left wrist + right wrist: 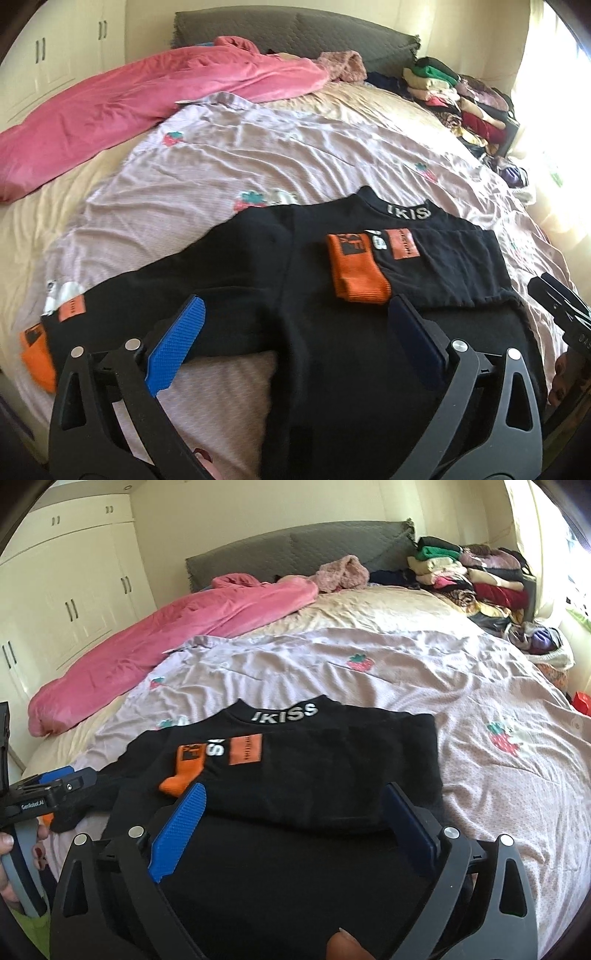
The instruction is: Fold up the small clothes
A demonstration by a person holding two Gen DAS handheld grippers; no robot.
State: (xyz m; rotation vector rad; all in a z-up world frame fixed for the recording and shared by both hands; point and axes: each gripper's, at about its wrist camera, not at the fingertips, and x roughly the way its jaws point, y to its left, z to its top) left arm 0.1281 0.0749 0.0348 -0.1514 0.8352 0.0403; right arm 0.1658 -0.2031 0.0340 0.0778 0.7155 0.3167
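A black sweatshirt [258,266] with white collar lettering lies flat on the bed, collar away from me. One sleeve is folded across its chest, its orange cuff [356,273] near the middle. The other sleeve stretches out to the left and ends in an orange cuff [37,354]. My left gripper [297,306] hovers open above the lower body of the sweatshirt, nothing between its fingers. In the right wrist view my right gripper [295,794] is also open above the sweatshirt [332,775], holding nothing. The left gripper [62,779] shows at the left edge there, held by a hand.
The sweatshirt rests on a pale strawberry-print sheet [258,155]. A pink quilt [129,107] lies along the far left of the bed. A stack of folded clothes [476,576] sits at the far right by the grey headboard [295,550]. Cream wardrobes [74,590] stand left.
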